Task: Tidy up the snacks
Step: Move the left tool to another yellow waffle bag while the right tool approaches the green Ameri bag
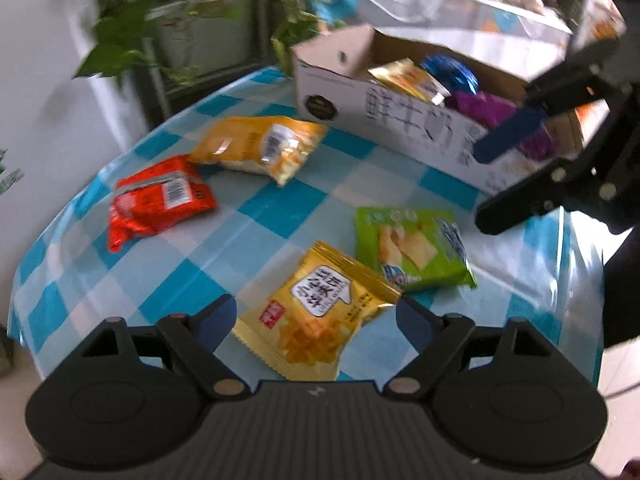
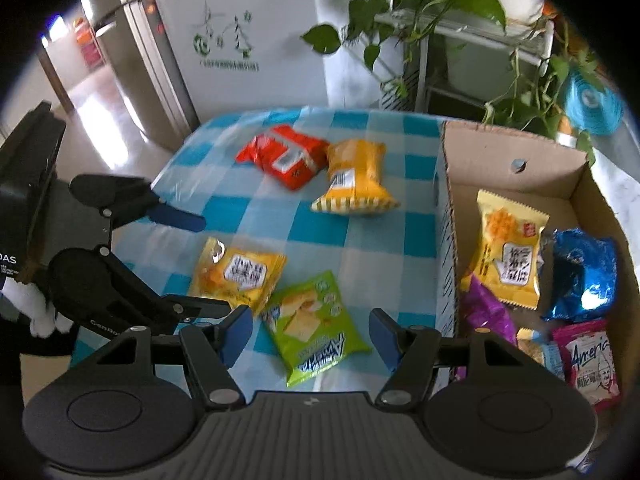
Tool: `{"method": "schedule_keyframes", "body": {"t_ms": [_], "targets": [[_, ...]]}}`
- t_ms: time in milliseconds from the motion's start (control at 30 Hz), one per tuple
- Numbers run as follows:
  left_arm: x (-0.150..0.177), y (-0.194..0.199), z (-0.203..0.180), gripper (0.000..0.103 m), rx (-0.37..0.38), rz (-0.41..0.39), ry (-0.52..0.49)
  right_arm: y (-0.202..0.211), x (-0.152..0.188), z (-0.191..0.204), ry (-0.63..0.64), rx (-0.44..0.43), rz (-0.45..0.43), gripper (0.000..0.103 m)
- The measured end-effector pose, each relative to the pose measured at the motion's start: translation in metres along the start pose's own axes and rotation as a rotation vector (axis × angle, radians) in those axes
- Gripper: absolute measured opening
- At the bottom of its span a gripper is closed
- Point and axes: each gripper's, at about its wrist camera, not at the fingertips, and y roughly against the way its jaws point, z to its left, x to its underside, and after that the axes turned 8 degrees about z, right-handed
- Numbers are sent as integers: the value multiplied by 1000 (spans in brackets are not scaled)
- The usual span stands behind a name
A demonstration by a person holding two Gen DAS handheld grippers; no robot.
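- My left claw (image 1: 316, 320) hangs spread over the yellow packet (image 1: 320, 316), which lies flat on the checked desk (image 1: 280, 208); the packet sits between the fingers, but neither pad presses on it.
- My right claw (image 2: 310, 334) is spread too, poised over the green packet (image 2: 316, 324) just beside the yellow one, and pinches nothing.
- The red packet (image 1: 158, 198) and the orange packet (image 1: 260, 148) lie further back on the desk, touching each other, both untouched.
- The cardboard box (image 2: 520, 152) stands at the desk's right side and already holds a second yellow packet (image 2: 508, 252), a blue wrapper (image 2: 584, 276), a purple wrapper (image 2: 486, 312) and a pink packet (image 2: 592, 360).
- As I judge it, the step in hand is a double pick, one packet per claw.
- To do it well I should drop each claw until the fingertips nearly meet the cloth, straddling the packet across its narrow width.
- These bags are puffy and slick, so I'd close on the body, not on a crimped edge that could slip out.
- The two packets lie close together and so do my claws; I'd keep them apart so they do not knock.
- Free floor shows at the back of the box, the likeliest place to drop these.
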Motion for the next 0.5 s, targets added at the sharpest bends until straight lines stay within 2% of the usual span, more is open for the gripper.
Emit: {"method": "schedule_keyframes", "body": {"t_ms": [133, 300, 500], "targets": [[-4, -10, -5, 87, 5, 16, -78, -8, 1, 0, 10, -4, 34, 71], [-9, -23, -6, 87, 16, 37, -124, -16, 0, 1, 24, 1, 62, 74], [-10, -26, -5, 86, 51, 23, -116, -27, -2, 2, 35, 7, 94, 75]]}}
